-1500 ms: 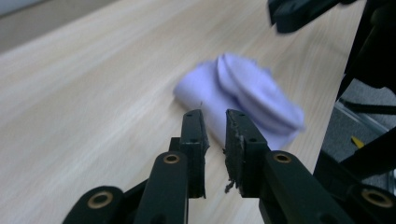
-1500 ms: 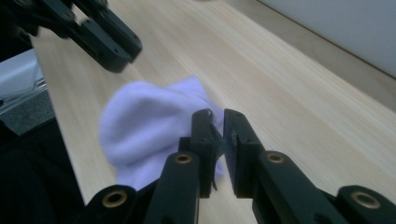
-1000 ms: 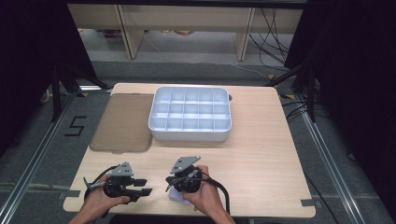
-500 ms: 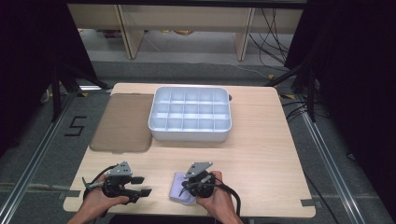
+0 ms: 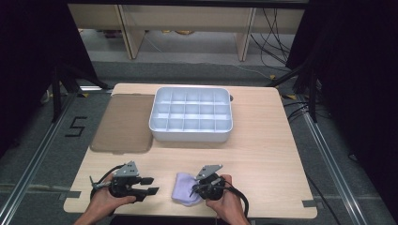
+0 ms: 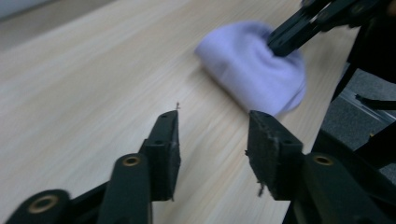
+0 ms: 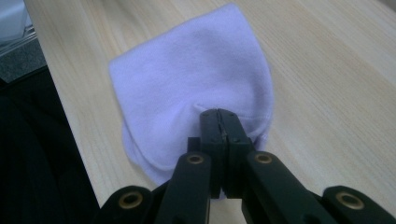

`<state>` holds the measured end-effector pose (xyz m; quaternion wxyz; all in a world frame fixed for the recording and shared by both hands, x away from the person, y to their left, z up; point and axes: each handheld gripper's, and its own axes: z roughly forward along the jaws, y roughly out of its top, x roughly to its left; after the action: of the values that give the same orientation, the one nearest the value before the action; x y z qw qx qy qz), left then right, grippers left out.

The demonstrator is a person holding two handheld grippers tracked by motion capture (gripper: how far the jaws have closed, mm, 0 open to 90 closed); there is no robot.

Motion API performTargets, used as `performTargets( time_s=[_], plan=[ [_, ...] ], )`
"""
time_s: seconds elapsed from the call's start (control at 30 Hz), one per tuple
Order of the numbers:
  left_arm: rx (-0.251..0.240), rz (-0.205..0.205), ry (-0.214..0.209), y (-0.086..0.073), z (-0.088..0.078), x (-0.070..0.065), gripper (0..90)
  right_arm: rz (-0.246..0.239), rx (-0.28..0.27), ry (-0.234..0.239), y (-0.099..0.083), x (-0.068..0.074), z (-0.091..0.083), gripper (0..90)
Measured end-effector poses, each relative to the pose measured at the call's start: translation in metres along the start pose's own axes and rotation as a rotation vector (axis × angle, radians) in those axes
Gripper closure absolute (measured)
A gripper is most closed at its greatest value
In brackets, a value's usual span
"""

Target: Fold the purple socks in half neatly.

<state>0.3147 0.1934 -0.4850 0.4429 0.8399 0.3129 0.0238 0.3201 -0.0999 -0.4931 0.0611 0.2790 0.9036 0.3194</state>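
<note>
A small lavender cloth lies bunched on the wooden table near its front edge. My right gripper is shut on the cloth's edge, its jaws pressed together with fabric pinched at the tips. My left gripper rests to the left of the cloth and points at it. Its jaws stand apart with nothing but bare table between them, and they have just been closing. The left gripper view shows the cloth a short way ahead, with the right gripper biting its far side.
A white compartment tray sits at the middle back of the table, its cells looking bare. A flat brown lid lies to its left. The table's front edge runs just below both hands.
My right gripper has slid to the right and a little nearer the front edge, dragging the cloth along. The left hand has stayed put, and its jaws look narrower than before.
</note>
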Motion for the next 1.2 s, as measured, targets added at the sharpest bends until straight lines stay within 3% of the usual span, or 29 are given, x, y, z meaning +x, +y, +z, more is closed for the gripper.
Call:
performTargets(
  time_s=[0.07,0.13,0.27,0.3,0.37,0.43,0.5,0.53,0.57,0.6,0.67,0.7,0.73,0.77,0.87,0.93,0.97,1.03,1.1,1.17,1.2],
  plan=[
    [-0.031,0.054,-0.021,0.017,0.010,-0.008,61.9,0.014,0.012,0.002,0.000,0.001,-0.001,90.0],
    [-0.030,0.064,-0.026,0.022,0.015,-0.010,64.6,0.010,0.009,0.002,0.000,0.000,-0.001,90.0],
    [-0.003,0.098,-0.063,0.037,0.044,-0.013,75.0,0.018,0.010,-0.002,-0.001,0.000,-0.002,90.0],
    [0.028,0.097,-0.068,0.039,0.055,-0.013,77.6,0.029,0.002,-0.008,-0.001,0.001,-0.001,90.0],
    [0.045,0.107,-0.056,0.040,0.059,-0.013,79.5,0.035,0.004,-0.016,-0.001,0.001,0.000,90.0],
    [0.061,0.095,-0.054,0.040,0.064,-0.013,80.8,0.032,0.010,0.007,-0.001,0.000,-0.003,90.0],
    [0.088,0.113,-0.032,0.038,0.069,-0.009,84.1,0.039,0.013,0.012,-0.001,0.000,-0.003,90.0],
    [0.093,0.084,-0.031,0.035,0.073,-0.009,84.6,0.016,0.003,0.002,-0.002,-0.001,-0.002,90.0],
    [0.107,0.102,-0.026,0.033,0.075,-0.006,84.8,0.032,0.011,-0.001,-0.001,0.000,-0.002,90.0],
    [0.111,0.081,-0.025,0.029,0.078,-0.007,84.8,0.032,0.011,-0.001,-0.001,0.000,-0.002,90.0],
    [0.107,0.102,-0.024,0.028,0.078,-0.005,85.0,0.021,0.005,0.009,-0.002,-0.002,-0.003,89.8],
    [0.104,0.081,-0.024,0.028,0.079,-0.007,84.9,0.021,0.005,0.009,-0.002,-0.002,-0.003,89.8],
    [0.109,0.101,-0.017,0.028,0.078,-0.007,84.9,0.028,-0.004,0.013,-0.002,-0.001,-0.002,89.8],
    [0.104,0.105,-0.020,0.028,0.079,-0.007,84.7,0.039,0.008,-0.007,-0.003,0.000,-0.003,89.4],
    [0.101,0.087,-0.016,0.028,0.078,-0.007,83.1,0.027,0.017,-0.004,-0.002,0.000,-0.005,88.9],
    [0.093,0.109,-0.002,0.029,0.075,-0.007,82.5,0.029,0.023,-0.006,-0.002,0.001,-0.007,88.7],
    [0.072,0.090,-0.023,0.029,0.069,-0.012,82.4,0.032,0.018,-0.006,-0.002,0.002,-0.005,88.6],
    [0.066,0.102,-0.031,0.028,0.063,-0.015,82.8,0.004,0.019,0.007,-0.002,-0.001,-0.004,88.6],
    [0.049,0.096,-0.060,0.022,0.053,-0.027,83.0,0.018,0.021,-0.006,-0.002,0.000,-0.005,88.6],
    [0.050,0.110,-0.068,0.018,0.051,-0.031,83.0,0.042,0.032,-0.007,-0.002,0.002,-0.005,88.6],
    [0.080,0.117,-0.070,0.014,0.050,-0.033,82.8,0.047,0.036,-0.020,-0.002,0.002,-0.005,88.6]
  ],
)
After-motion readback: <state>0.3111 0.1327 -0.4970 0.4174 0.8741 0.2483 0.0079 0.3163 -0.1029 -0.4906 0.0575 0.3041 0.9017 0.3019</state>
